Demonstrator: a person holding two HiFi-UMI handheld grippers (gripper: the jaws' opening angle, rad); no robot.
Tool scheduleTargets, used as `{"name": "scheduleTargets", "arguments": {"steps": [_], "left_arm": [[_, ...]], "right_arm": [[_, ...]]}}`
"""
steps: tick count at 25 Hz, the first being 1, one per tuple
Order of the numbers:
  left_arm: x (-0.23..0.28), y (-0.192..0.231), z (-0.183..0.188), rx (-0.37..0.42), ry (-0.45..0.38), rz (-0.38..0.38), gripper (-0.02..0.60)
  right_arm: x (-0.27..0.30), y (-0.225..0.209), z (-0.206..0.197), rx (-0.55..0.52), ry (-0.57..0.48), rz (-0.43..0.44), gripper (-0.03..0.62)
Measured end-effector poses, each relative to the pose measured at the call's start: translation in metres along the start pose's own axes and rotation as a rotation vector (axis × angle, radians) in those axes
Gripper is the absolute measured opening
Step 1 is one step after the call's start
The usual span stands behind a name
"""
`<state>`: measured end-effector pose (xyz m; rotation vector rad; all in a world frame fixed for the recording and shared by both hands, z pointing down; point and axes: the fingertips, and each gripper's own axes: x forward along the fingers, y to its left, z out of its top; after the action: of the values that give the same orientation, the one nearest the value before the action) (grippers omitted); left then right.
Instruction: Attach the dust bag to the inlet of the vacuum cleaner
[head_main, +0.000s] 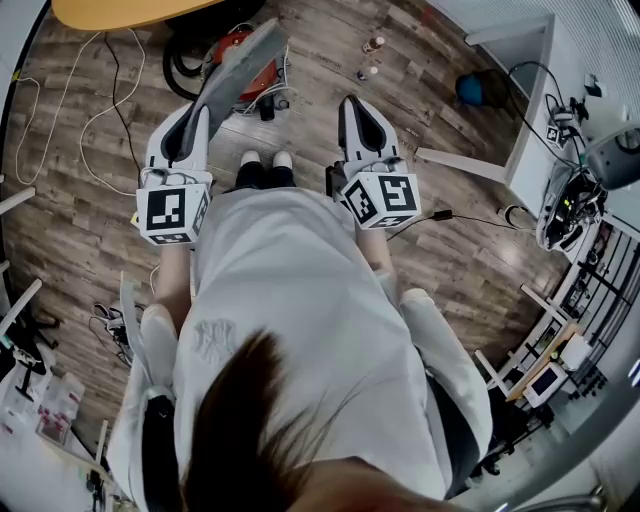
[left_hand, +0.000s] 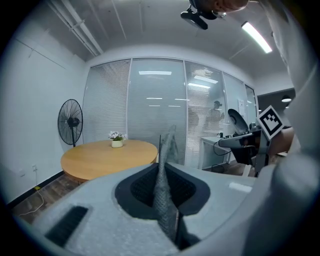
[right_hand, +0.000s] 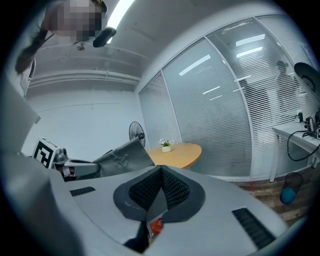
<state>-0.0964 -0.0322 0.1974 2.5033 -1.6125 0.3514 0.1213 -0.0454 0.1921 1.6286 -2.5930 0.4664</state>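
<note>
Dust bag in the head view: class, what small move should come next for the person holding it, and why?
Probably lower the left tongs toward the red vacuum cleaner on the floor ahead. They are shut on the grey dust bag, which is held in the air above the machine, not yet at it; the right tongs are shut and empty.

Nothing legible on my feeds. Only black-and-white square code patterns on the left marker cube (head_main: 172, 212) and right marker cube (head_main: 385, 197). The shirt emblem (head_main: 213, 342) is too faint to read.
</note>
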Motion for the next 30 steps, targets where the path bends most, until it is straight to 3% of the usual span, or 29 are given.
{"name": "scheduleTargets", "arguments": {"steps": [12,15,16,17,19,25,30], "left_arm": [[0.005,-0.010,-0.010,0.049,0.030,-0.085,0.038],[0.007,-0.017,-0.018,0.101,0.052,-0.135,0.038],[0.007,-0.021,-0.021,0.118,0.062,-0.155,0.038],[0.008,-0.025,-0.025,0.136,0.074,-0.176,0.038],[0.009,-0.034,-0.034,0.174,0.098,-0.219,0.038],[0.012,-0.060,-0.071,0.231,0.158,-0.343,0.038],[0.016,-0.080,-0.106,0.242,0.211,-0.440,0.038]], "right_arm": [[-0.006,0.008,0.002,-0.031,-0.007,-0.015,0.003],[-0.004,0.027,0.004,-0.185,-0.003,0.061,0.005],[-0.003,0.035,0.004,-0.247,0.006,0.091,0.021],[-0.002,0.042,0.004,-0.299,0.013,0.121,0.081],[0.001,0.055,0.002,-0.374,0.025,0.182,0.109],[0.007,0.080,-0.042,-0.503,0.192,0.395,0.126],[0.016,0.079,-0.079,-0.619,0.329,0.466,0.172]]}}
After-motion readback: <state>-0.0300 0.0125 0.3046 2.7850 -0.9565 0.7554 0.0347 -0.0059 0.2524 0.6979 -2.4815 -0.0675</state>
